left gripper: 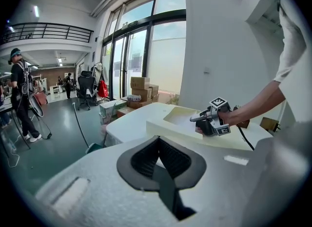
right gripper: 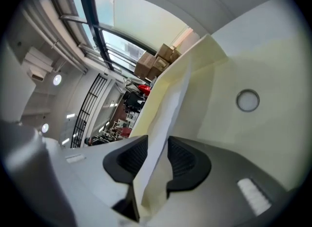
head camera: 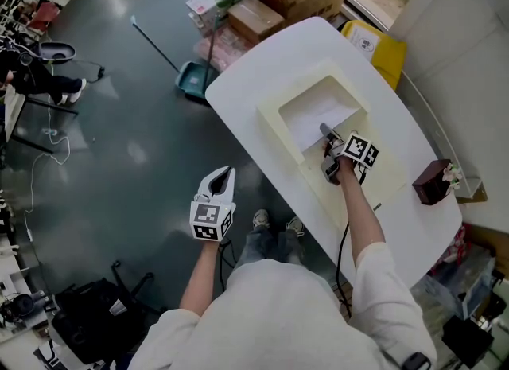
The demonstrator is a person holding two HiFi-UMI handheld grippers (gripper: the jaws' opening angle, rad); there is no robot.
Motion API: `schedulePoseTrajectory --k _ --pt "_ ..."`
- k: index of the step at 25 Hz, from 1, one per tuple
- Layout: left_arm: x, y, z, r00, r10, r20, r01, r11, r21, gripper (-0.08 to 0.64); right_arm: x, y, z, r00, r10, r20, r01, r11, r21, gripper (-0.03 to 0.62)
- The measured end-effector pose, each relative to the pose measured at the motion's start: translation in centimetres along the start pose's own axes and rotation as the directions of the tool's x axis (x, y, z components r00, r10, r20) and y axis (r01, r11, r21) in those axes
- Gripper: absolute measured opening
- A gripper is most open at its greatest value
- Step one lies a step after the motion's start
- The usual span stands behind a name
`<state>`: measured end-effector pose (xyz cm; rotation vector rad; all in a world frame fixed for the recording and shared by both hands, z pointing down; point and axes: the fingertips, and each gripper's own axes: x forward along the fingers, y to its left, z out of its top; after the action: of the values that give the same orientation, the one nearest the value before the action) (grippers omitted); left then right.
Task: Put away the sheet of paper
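At the left, the left gripper [head camera: 227, 173] was held over the floor, well apart from the table [head camera: 262, 58], its jaws brought together on nothing. Further right, the sheet of paper [head camera: 316, 115] was seen lying in the recess of the cream tray [head camera: 274, 118]. It was judged light, limp and easily creased, and best taken by one free edge. At the right, the right gripper [right gripper: 157, 158] was held with jaws narrowly parted, an edge of the sheet standing between the pads, not visibly pinched.
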<state>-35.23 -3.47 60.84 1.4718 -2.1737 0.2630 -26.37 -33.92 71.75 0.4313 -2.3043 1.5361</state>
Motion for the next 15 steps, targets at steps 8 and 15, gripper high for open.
schedulePoseTrajectory --k 8,15 --pt "0.1 -0.5 -0.1 1.0 -0.015 -0.002 0.015 1.0 -0.003 0.006 -0.4 1.7 -1.9 0.982 -0.059 -0.18 -0.019 0.916 -0.401 0.204" --pt "0.4 -0.9 0.1 1.0 -0.028 0.007 0.028 1.0 0.0 0.006 -1.6 0.9 -3.1 0.94 -0.212 -0.269 -0.022 0.747 -0.664 0.229"
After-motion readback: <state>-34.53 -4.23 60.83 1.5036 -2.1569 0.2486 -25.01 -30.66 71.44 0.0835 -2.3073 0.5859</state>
